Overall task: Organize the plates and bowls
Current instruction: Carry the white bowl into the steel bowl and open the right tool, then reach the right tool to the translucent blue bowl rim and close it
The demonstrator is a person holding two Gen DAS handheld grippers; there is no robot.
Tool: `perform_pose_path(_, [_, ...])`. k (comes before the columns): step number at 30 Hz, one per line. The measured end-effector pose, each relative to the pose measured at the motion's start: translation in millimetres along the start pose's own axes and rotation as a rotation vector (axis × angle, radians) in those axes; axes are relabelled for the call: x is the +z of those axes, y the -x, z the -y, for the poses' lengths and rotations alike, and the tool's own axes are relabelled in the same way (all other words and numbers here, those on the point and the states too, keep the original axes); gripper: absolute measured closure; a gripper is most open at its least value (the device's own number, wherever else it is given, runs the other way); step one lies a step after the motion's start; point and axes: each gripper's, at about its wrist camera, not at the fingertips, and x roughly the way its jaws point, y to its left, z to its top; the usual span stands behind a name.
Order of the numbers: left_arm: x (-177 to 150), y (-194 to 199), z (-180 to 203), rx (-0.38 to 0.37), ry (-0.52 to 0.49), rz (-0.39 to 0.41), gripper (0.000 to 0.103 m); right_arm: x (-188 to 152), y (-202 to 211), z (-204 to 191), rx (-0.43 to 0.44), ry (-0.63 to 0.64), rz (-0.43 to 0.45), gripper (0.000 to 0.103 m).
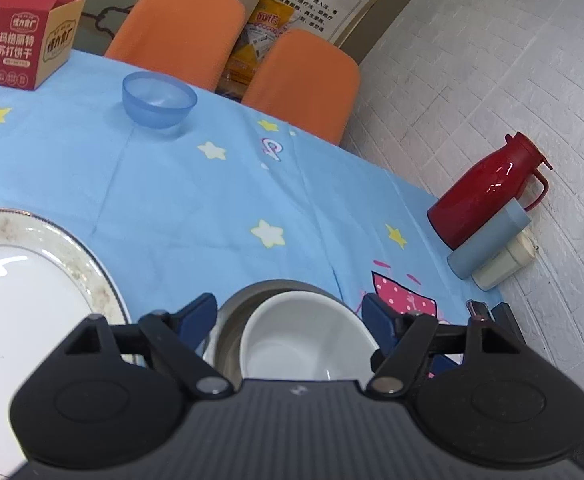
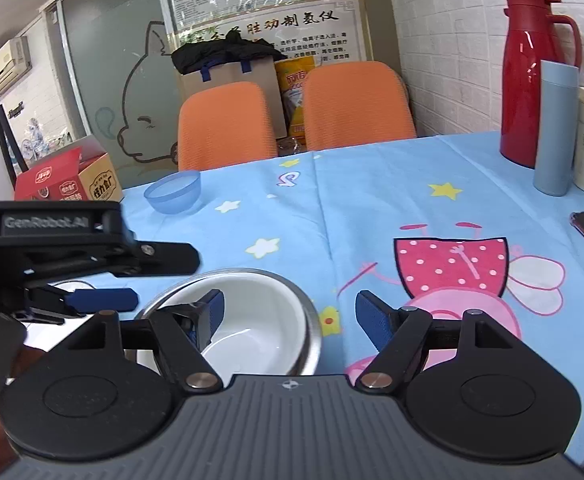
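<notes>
Both claws were released: the left claw [image 1: 290, 312] and right claw [image 2: 290, 312] hovered over the white bowl [image 2: 252, 320] nested in the steel bowl [image 2: 311, 328], low in frame.

White bowl [image 2: 252, 320], translucent blue bowl [image 1: 158, 98], star-patterned blue tablecloth [image 1: 212, 200], red flask [image 2: 527, 80].

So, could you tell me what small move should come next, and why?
Probably send the open right gripper toward the blue bowl: the white bowl already sits nested in the steel bowl, while the blue one stands alone across the table.
</notes>
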Motion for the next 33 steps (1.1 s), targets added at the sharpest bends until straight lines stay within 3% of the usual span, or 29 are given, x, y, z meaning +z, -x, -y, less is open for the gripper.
perform_pose_path(3, [1.4,-0.6,-5.3,0.015,0.011,-0.005,0.03,-2.1,-1.4,-0.3,-0.025,0.013,-0.01,0.0])
perform_pose_path(12, [15.2,5.5,-22.7,0.059,0.001,-0.013,0.03,1.8,-3.8,-10.9,0.005,0.053,-0.028,0.0])
perform_pose_path(23, [70.5,14.6,-73.3,0.136,-0.03,0.023,0.03,12.0,-25.1,-20.7,0.017,0.076,-0.058,0.0])
perform_pose_path(28, [106.2,3.7,-109.3,0.189,0.007,0.045,0.03,55.5,-46.9,-34.0,0.075,0.159,-0.024,0.0])
perform_pose_path(33, [148.8,-18.2,-140.8,0.217,0.054,0.083,0.03,111.2,-99.8,-59.3,0.156,0.261,-0.049,0.0])
